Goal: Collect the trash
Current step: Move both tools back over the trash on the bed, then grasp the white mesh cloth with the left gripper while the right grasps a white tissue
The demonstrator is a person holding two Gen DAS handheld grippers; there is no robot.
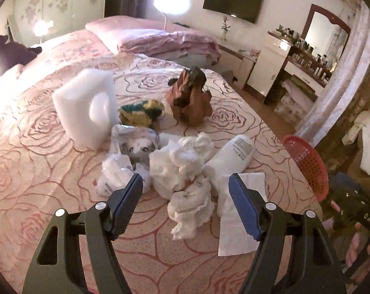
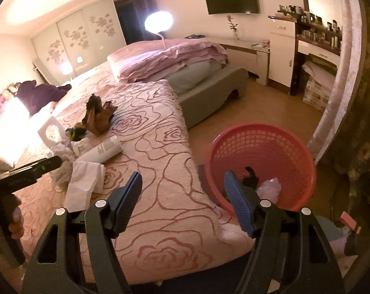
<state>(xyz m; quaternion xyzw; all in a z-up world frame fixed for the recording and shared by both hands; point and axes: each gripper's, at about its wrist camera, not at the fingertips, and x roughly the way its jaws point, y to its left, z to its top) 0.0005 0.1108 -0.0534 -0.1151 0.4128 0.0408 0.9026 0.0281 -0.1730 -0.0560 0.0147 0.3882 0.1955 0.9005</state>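
The left gripper hangs over a heap of trash on the bed, with its two fingers apart and nothing pressed between them; the crumpled white tissues lie just under the gap, not touching the pads; beside them on the right lies a white bottle on its side, and a flat white paper napkin is partly under the right finger; to the left of the tissues there is a crinkled plastic bag, and behind it a white foam block stands upright; further back lie a yellow and green scrap and a crumpled brown paper bag; the red basket shows at the right edge of the bed

The right gripper is also with fingers apart and holds nothing; it hangs over the corner of the bed, near the red basket, which stands on the floor just beside the bed; inside the basket lie some dark thing and a pale one, I cannot tell what they are
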